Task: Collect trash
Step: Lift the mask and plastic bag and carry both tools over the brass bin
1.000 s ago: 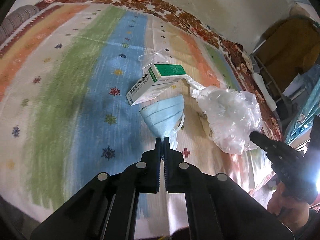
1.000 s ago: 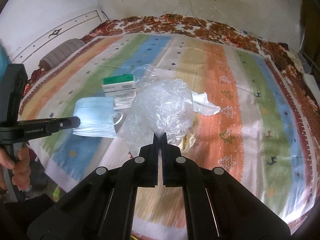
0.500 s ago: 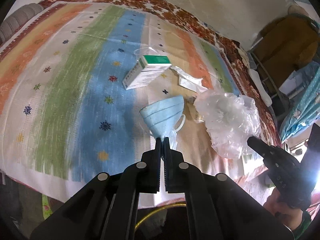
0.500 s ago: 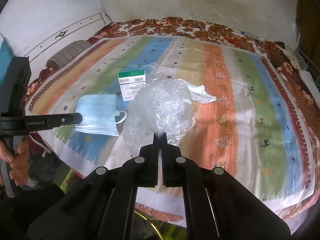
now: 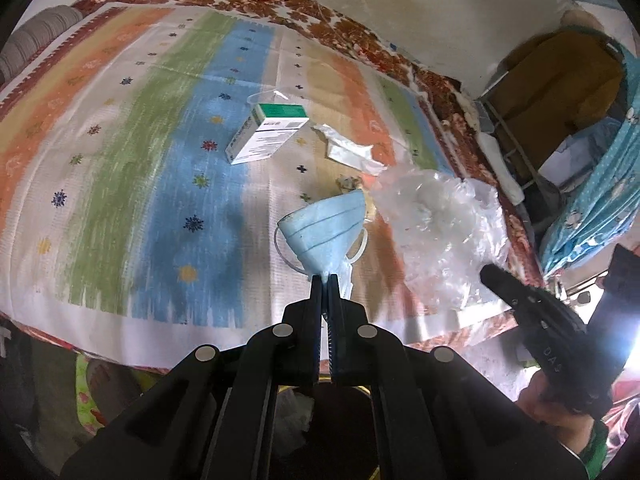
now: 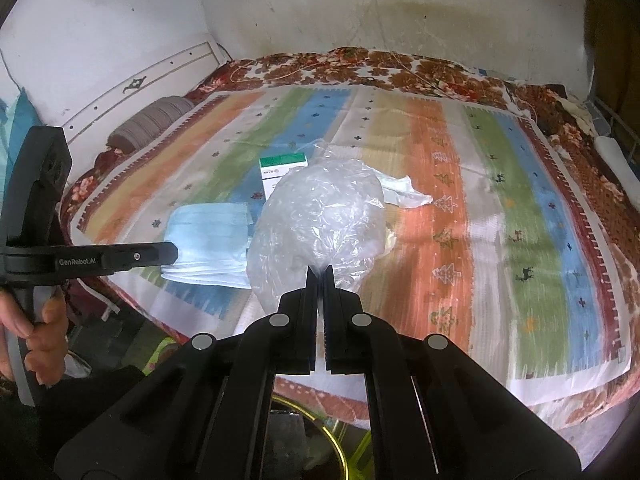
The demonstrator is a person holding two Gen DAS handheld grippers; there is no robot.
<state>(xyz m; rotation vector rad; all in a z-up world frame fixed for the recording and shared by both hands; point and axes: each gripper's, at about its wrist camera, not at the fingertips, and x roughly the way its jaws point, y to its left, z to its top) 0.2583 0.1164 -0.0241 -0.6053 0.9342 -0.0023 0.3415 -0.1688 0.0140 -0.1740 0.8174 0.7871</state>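
Carrying trash off the bed [image 6: 500, 208]: left gripper [image 5: 325, 276] pinches blue mask [image 5: 326, 226], right gripper [image 6: 319, 270] pinches clear bag [image 6: 320, 220], both lifted near bed's edge. Next, I reckon: drop both in bin below; box [image 5: 266, 136] & tissue [image 5: 348, 152] remain.

Face mask [image 5: 326, 226]: pale blue pleated nonwoven, matt. Plastic bag [image 6: 320, 224]: clear thin film, crinkled, glossy. Medicine box [image 5: 268, 132]: smooth printed cardboard. Bedspread [image 6: 500, 208]: striped woven cloth, matt. Grippers: matt black plastic, metal pins.
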